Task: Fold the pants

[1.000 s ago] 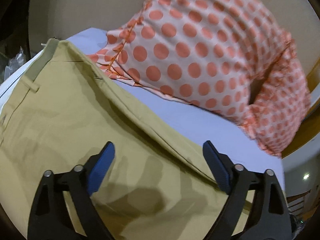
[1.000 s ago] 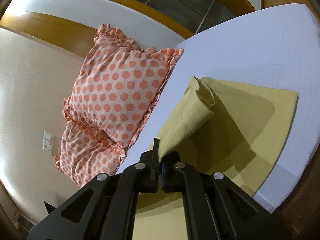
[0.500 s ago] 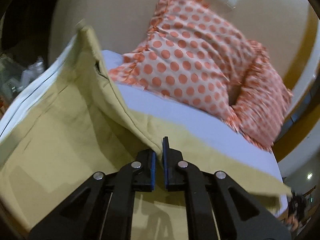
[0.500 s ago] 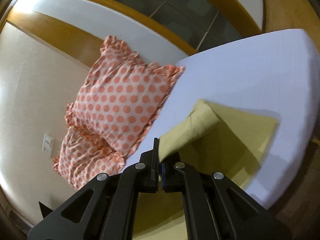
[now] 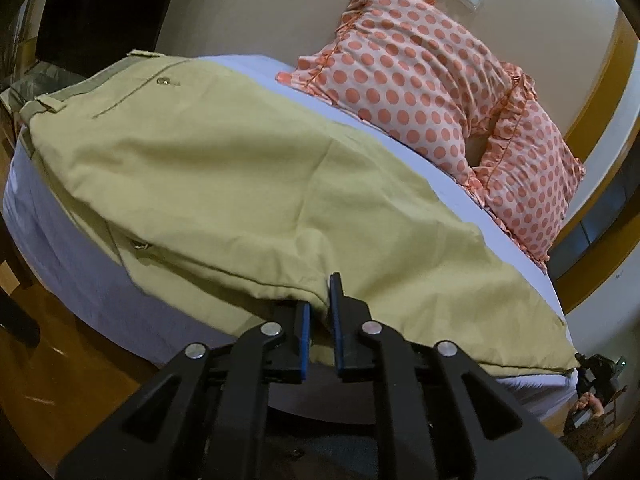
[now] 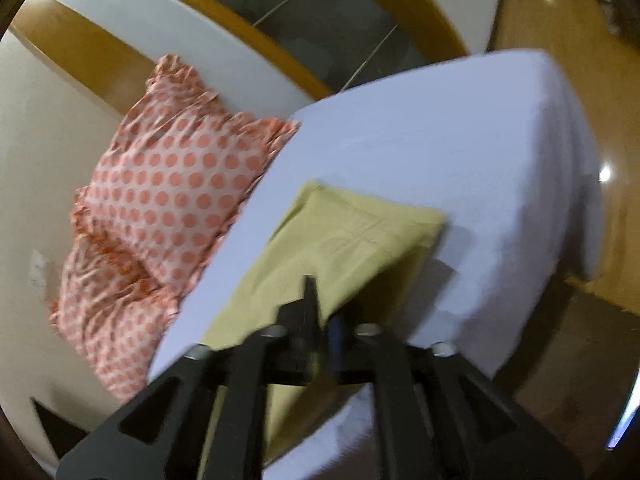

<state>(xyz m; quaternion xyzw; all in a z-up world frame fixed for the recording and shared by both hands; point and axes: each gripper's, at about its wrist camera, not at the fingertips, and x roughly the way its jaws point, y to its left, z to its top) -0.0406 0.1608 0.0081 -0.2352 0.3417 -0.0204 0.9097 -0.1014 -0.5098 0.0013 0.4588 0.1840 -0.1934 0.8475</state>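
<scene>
Khaki pants [image 5: 240, 184] lie along a bed with a pale lilac sheet [image 5: 68, 264], folded lengthwise, waistband with a button at the far left. My left gripper [image 5: 319, 312] is shut on the near folded edge of the pants by the bed's front side. In the right wrist view the leg end of the pants [image 6: 352, 236] lies flat on the sheet [image 6: 460, 152]. My right gripper [image 6: 320, 320] is shut on the near edge of that cloth; the view is blurred.
Two pillows with orange dots [image 5: 432, 80] lean on the wall behind the pants; they also show in the right wrist view [image 6: 172, 200]. Wooden floor [image 5: 60, 364] lies below the bed's front side. A wooden headboard rim [image 6: 280, 56] curves behind.
Both grippers have carried the far edge of the pants over toward the near side, so the pants now lie folded lengthwise. The left gripper closed on the cloth about a second ago.
</scene>
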